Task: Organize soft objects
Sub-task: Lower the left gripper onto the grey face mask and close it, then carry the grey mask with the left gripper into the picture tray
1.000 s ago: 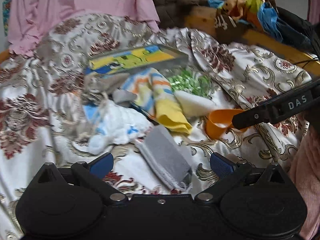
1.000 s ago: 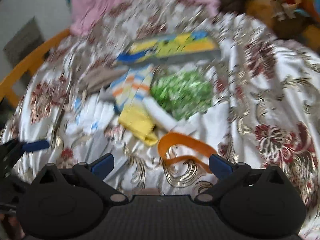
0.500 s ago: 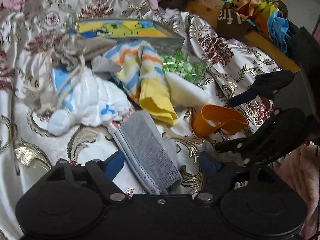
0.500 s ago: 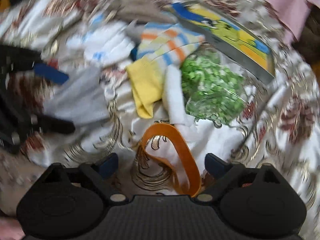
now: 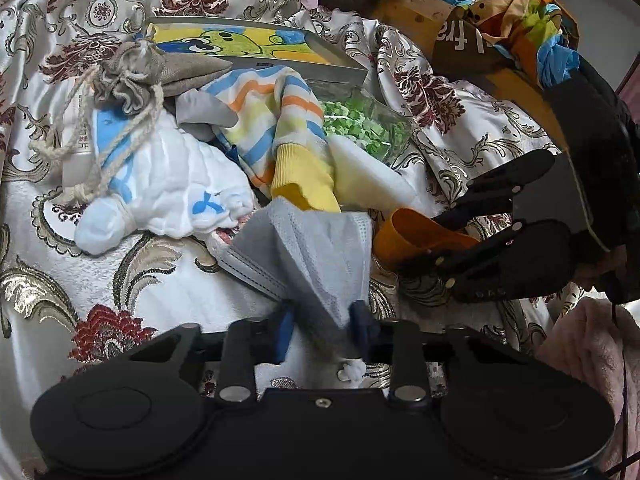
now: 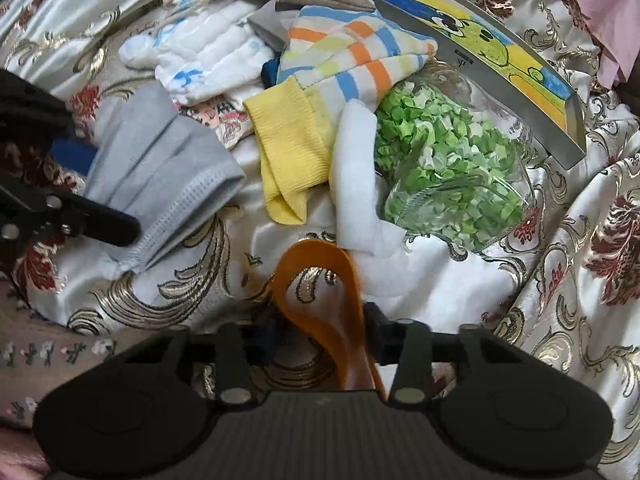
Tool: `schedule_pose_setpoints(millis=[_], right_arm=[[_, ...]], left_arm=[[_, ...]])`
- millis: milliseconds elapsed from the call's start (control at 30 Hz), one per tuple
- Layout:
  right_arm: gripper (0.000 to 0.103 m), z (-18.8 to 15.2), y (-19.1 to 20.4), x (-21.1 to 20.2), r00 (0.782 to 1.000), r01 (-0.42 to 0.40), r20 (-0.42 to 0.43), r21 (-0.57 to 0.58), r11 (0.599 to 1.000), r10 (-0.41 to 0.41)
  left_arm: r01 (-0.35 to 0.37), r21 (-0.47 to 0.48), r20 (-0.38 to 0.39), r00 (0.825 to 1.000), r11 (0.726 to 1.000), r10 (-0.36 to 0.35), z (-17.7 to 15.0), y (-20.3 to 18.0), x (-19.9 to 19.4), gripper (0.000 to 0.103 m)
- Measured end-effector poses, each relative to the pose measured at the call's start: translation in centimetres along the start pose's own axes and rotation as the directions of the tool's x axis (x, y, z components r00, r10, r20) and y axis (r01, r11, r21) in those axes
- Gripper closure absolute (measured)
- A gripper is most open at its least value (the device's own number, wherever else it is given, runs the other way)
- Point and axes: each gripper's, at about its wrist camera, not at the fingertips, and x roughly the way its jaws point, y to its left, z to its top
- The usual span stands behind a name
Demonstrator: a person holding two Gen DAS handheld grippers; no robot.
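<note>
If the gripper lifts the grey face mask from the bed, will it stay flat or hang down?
The grey face mask will probably hang down: it already bends and bunches where the closing left gripper pinches its edge. It looks thin and pleated, so likely very light. It may slip out, since only a narrow edge sits between the pads.

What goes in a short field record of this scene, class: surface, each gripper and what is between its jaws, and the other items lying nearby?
surface: patterned satin cloth
left gripper: jaws closing, grey face mask between them
right gripper: jaws closing, orange band between them
beside the mask: white and blue cloth bundle
middle: striped sock with yellow cuff
by the sock: clear jar of green bits, lying on its side
behind: yellow and blue picture tin
drawstring pouch: grey-brown, rope trailing
</note>
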Motion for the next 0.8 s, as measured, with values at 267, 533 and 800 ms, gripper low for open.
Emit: schedule_pose_setpoints(millis=[267,533,800], right_arm=[[0.089,-0.5,0.6,-1.8,0.999,0.002,0.045,0.021,1.000,-0.003],[0.092,-0.9,0.2,-4.9,0.984,-0.112,0.150,0.119,0.987,0.094],[0.092,-0.3,-1.2,-9.1,0.922,-0.264,0.343,0.223,0.939,0.178]], left_arm=[[0.004,0.007,0.058,0.998,1.000,-0.005,-0.3,-0.3,-1.1,0.089],[0.034,-0.013,0.142,0.989,0.999,-0.032,0.5,-0.5,-2.8,0.093],[0.042,-0.064,0.238,0.971,0.997,-0.026,2.8,0.5,-5.6,0.093]])
